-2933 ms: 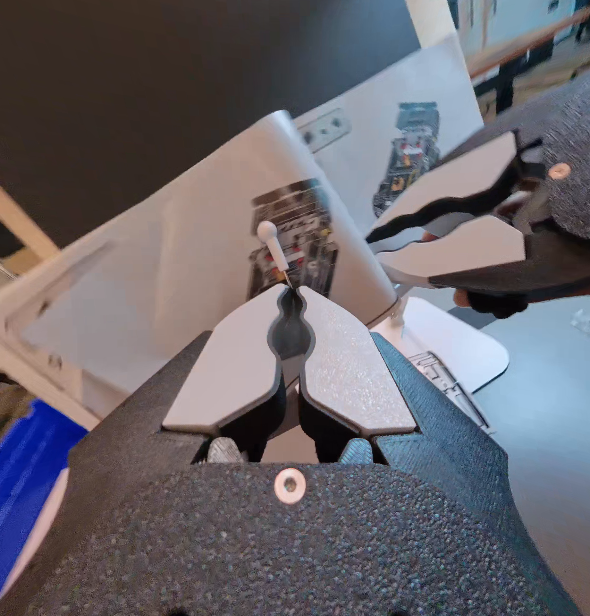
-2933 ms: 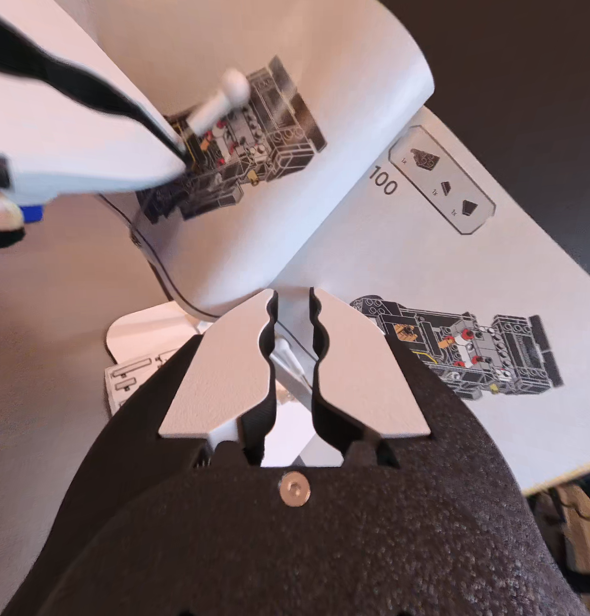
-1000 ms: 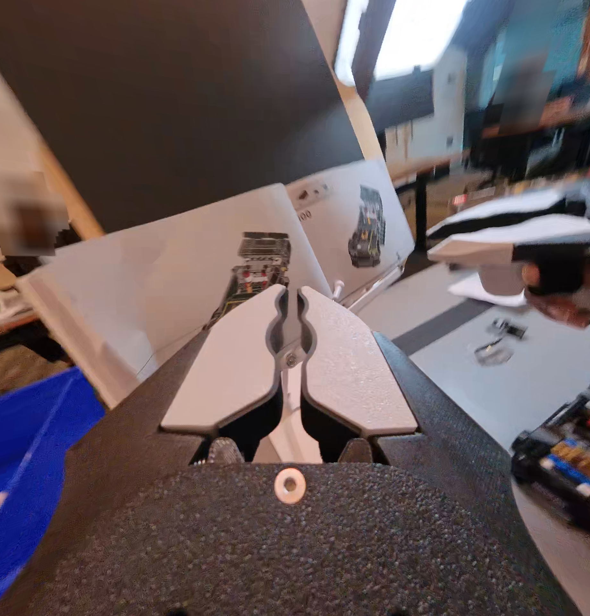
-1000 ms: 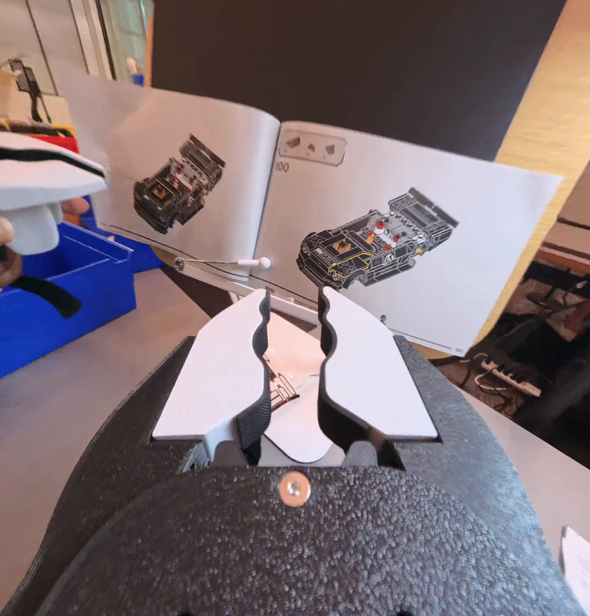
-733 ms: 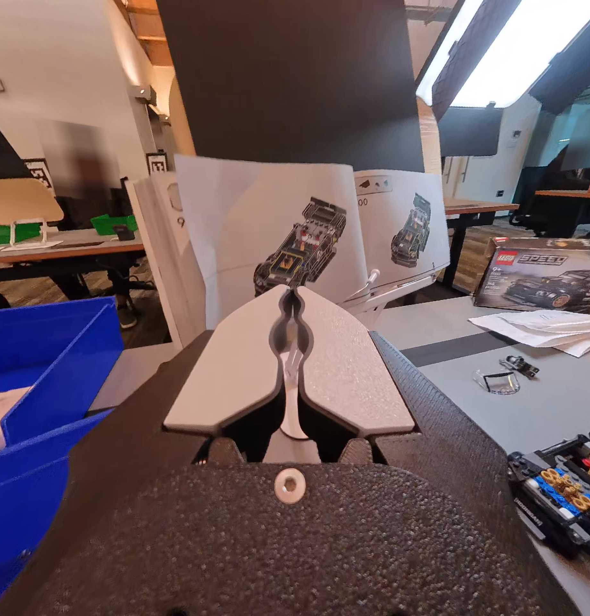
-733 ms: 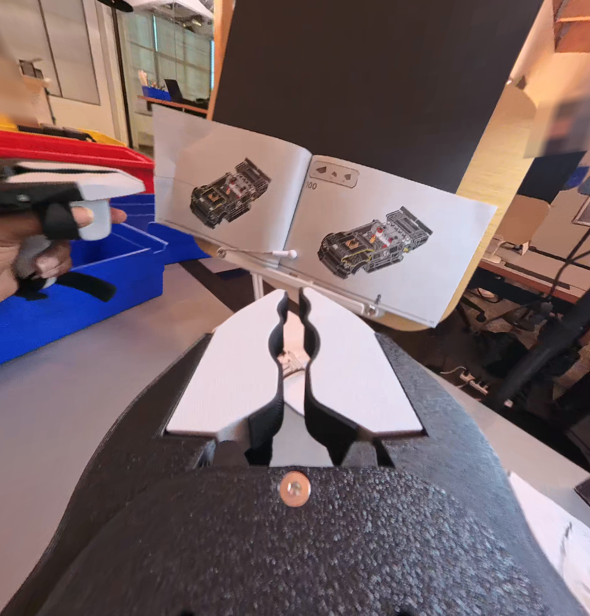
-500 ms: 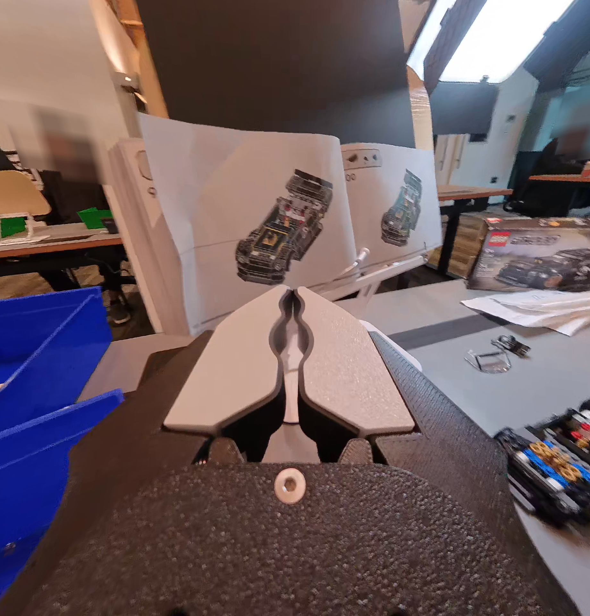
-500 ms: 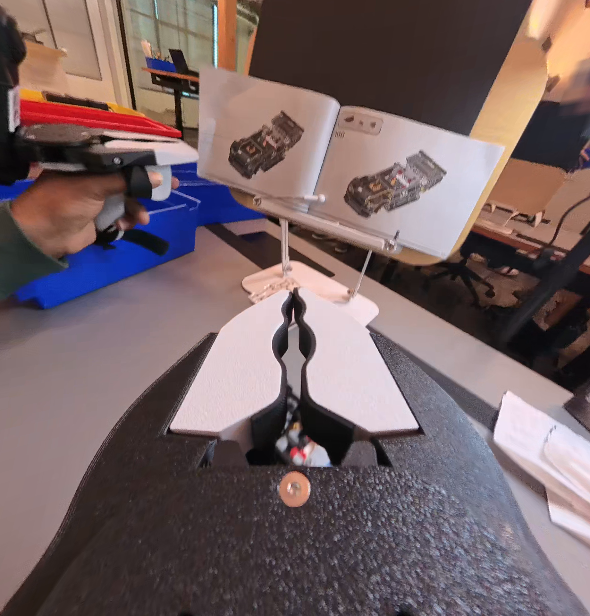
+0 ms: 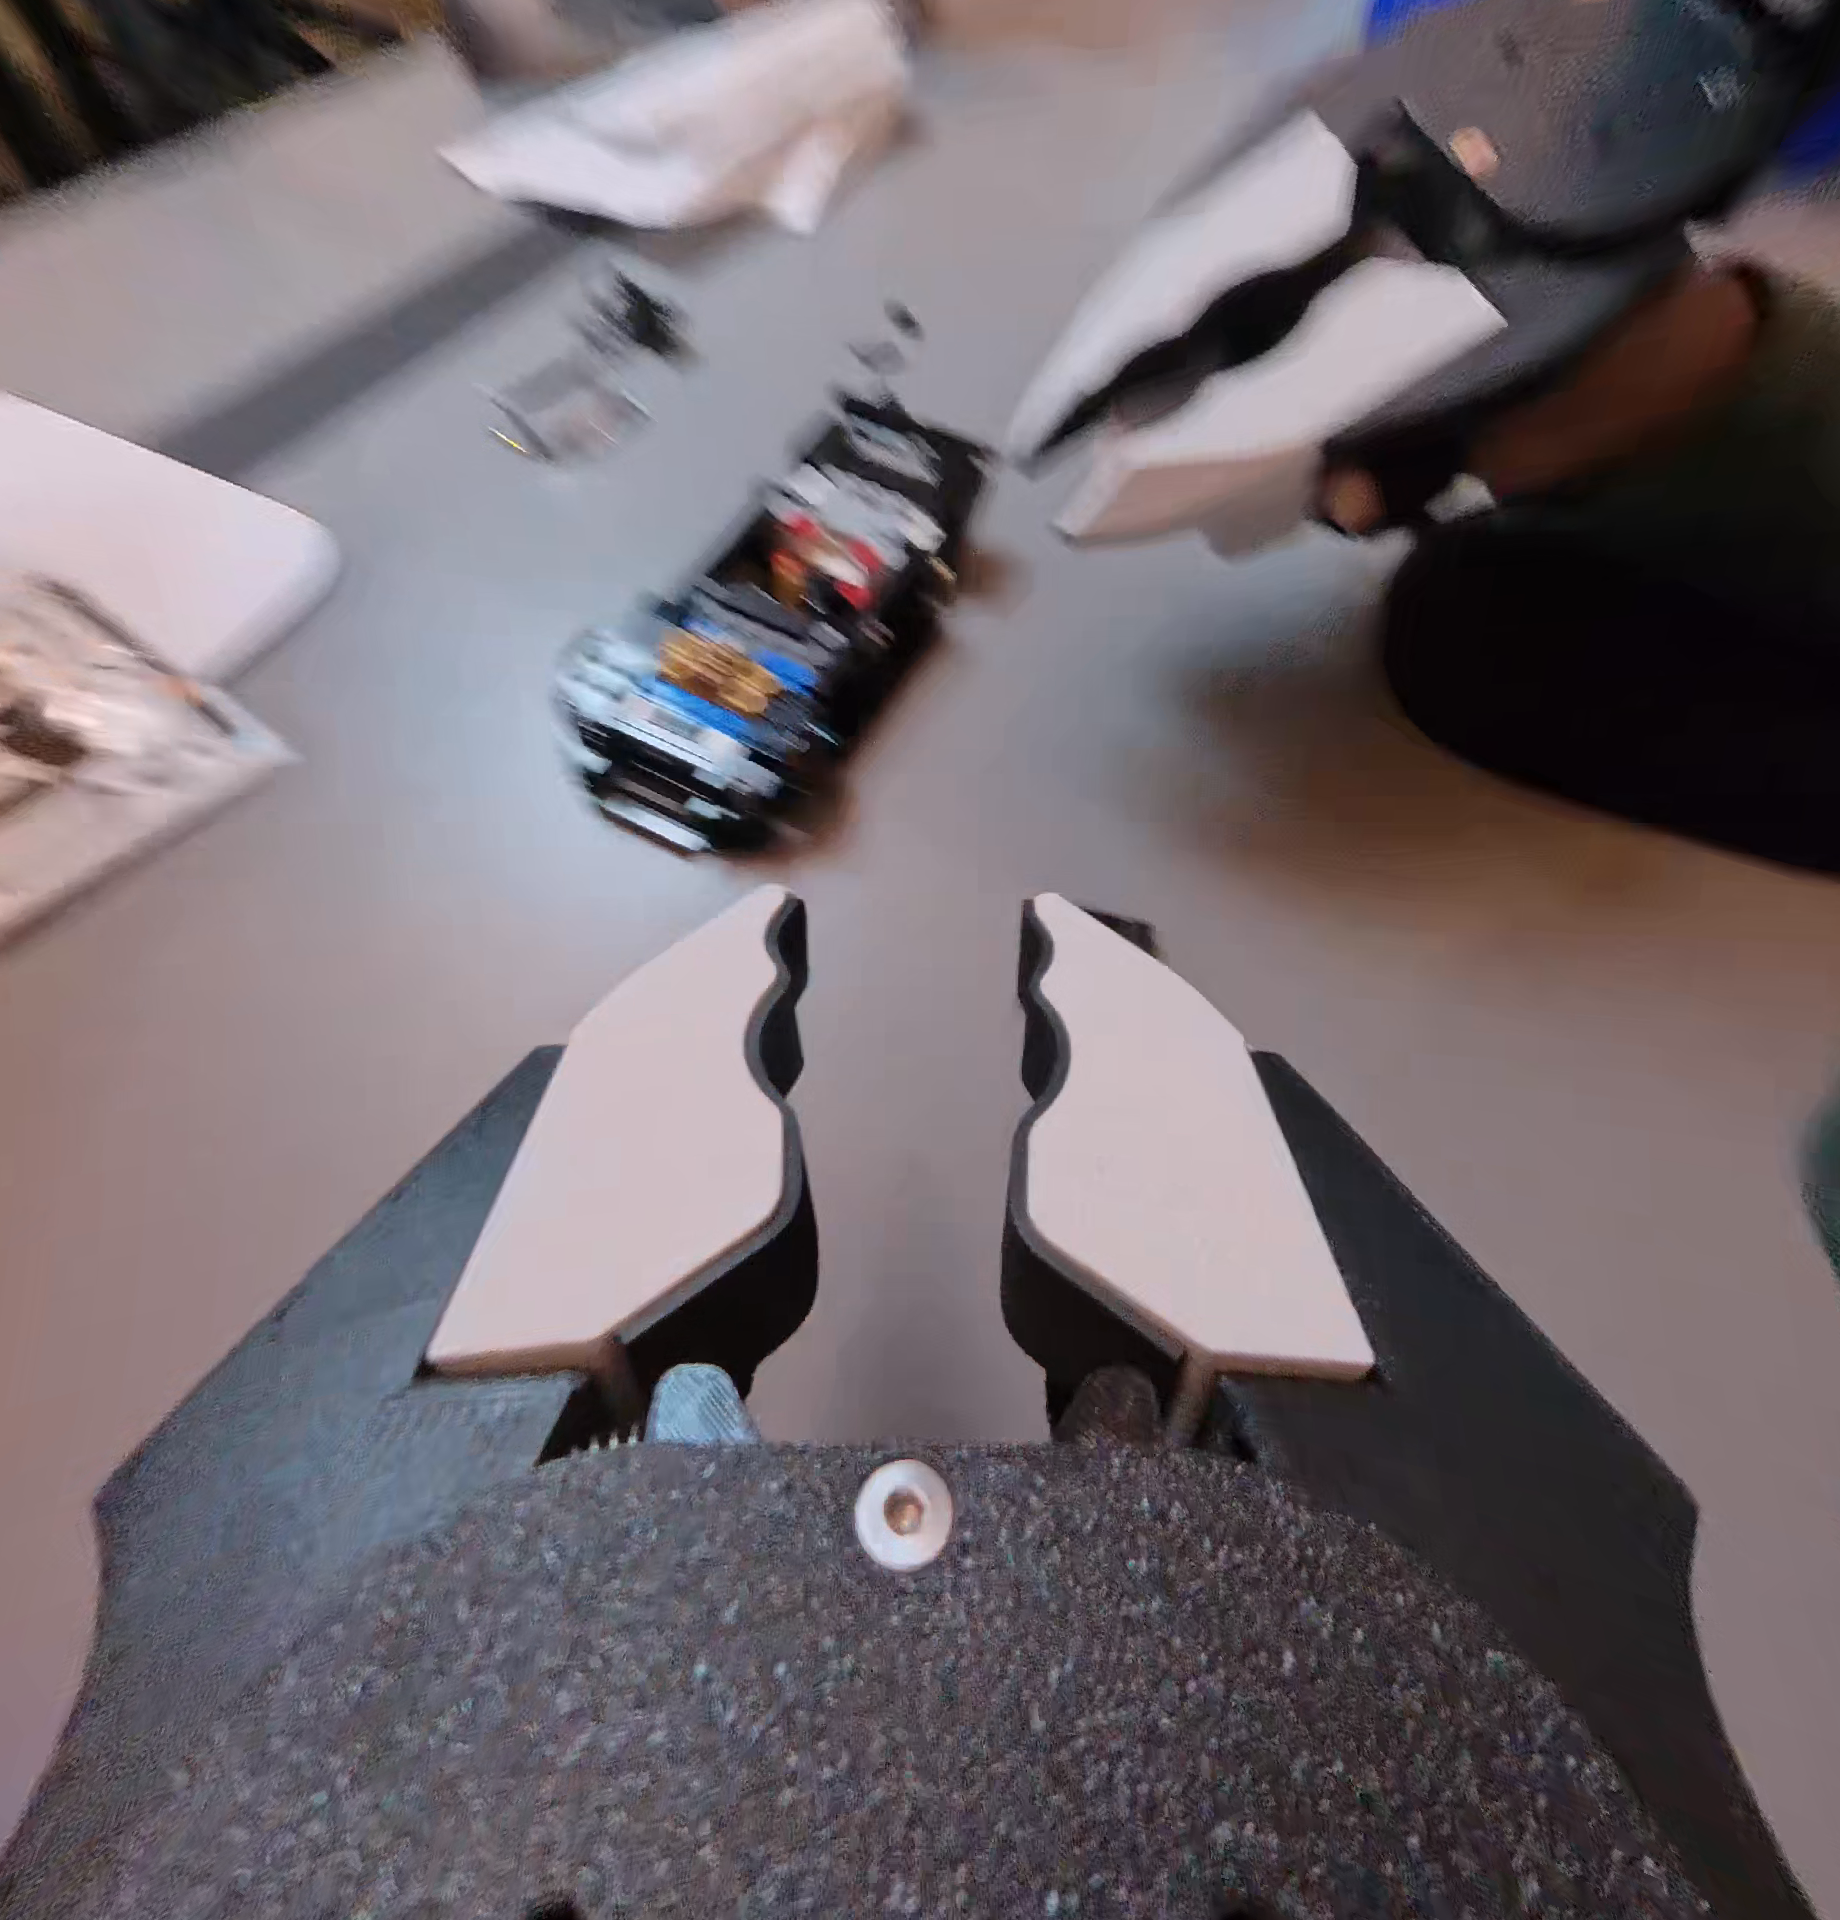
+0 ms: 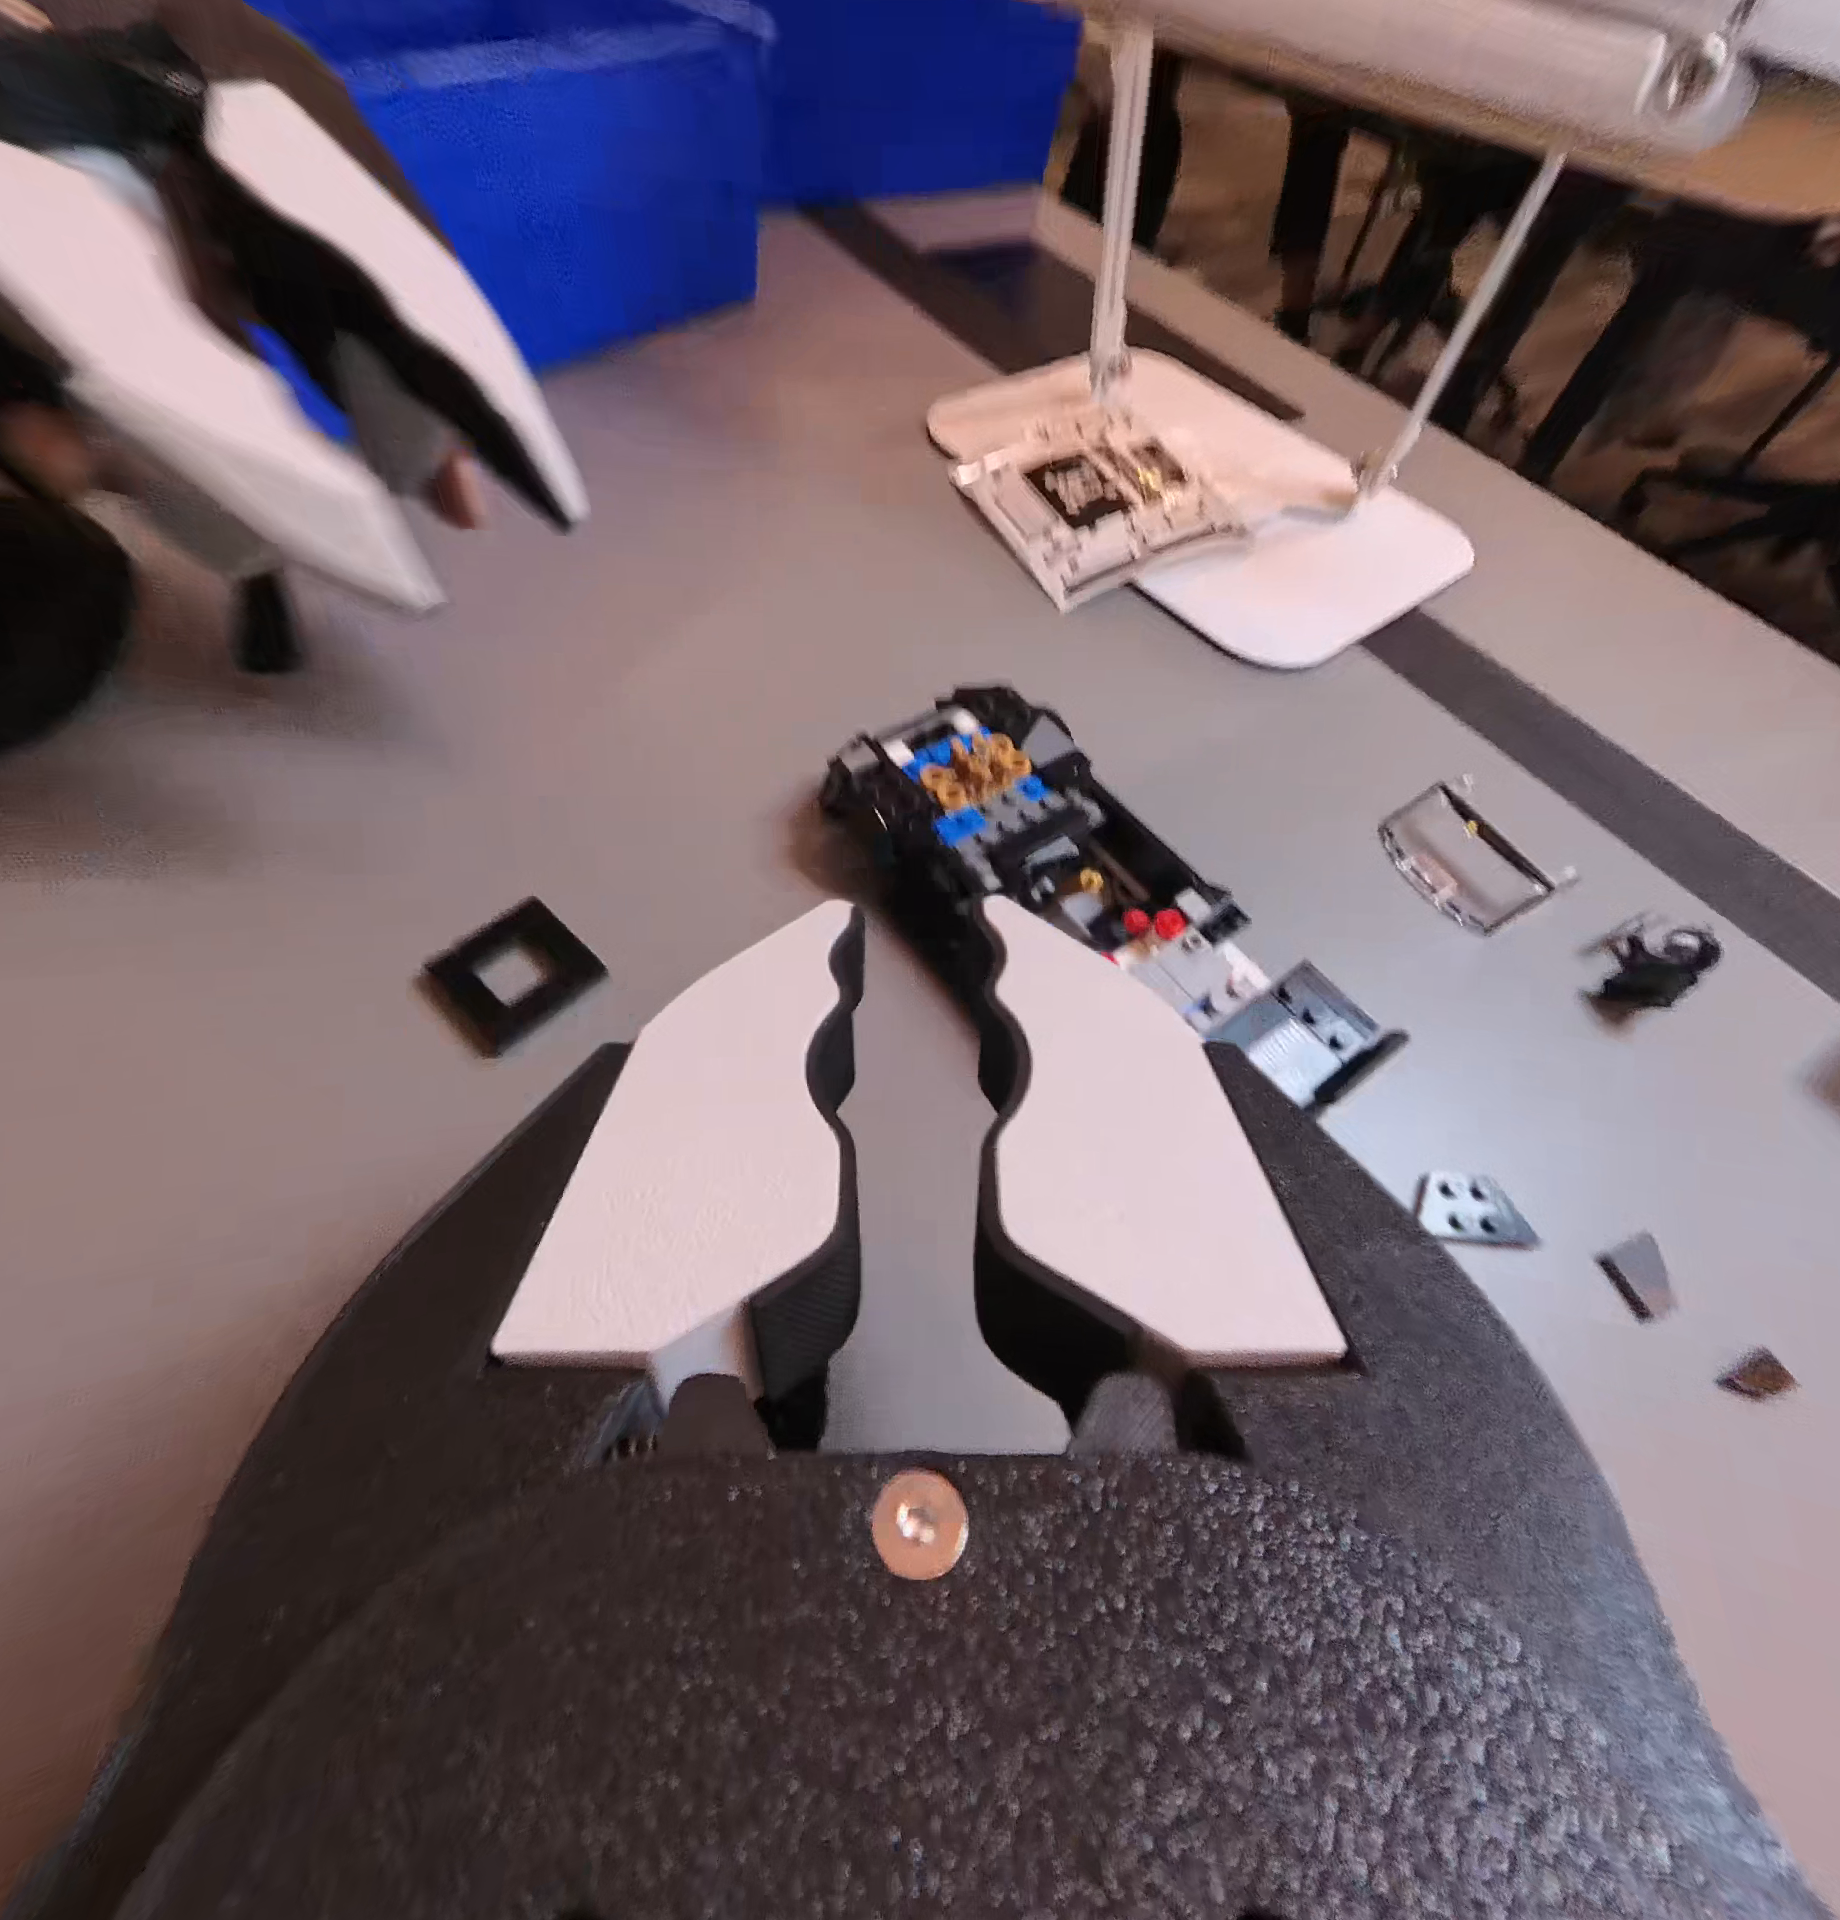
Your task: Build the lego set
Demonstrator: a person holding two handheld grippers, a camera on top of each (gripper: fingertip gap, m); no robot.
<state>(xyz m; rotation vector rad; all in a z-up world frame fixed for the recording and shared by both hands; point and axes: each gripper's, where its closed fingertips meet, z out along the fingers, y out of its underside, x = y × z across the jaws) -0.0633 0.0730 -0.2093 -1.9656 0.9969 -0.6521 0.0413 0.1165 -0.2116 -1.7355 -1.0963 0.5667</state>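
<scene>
Black toy car (image 10: pixel 1009 831) looks blurry on the table (image 10: pixel 625 748), part hidden by the open right claw (image 10: pixel 921 925); the left claw (image 9: pixel 903 914) is open too.

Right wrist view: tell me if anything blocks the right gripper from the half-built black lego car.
Nothing visible blocks it. The open right gripper points at the half-built black lego car, its right fingertip overlapping the car's near side. The black square frame piece lies off to the left on the grey table.

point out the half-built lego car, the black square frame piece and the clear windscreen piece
half-built lego car (image 10: pixel 1009 831): right wrist view, on its blue and gold middle section
black square frame piece (image 10: pixel 476 980): right wrist view, on its left edge
clear windscreen piece (image 10: pixel 1461 868): right wrist view, on its transparent centre
</scene>
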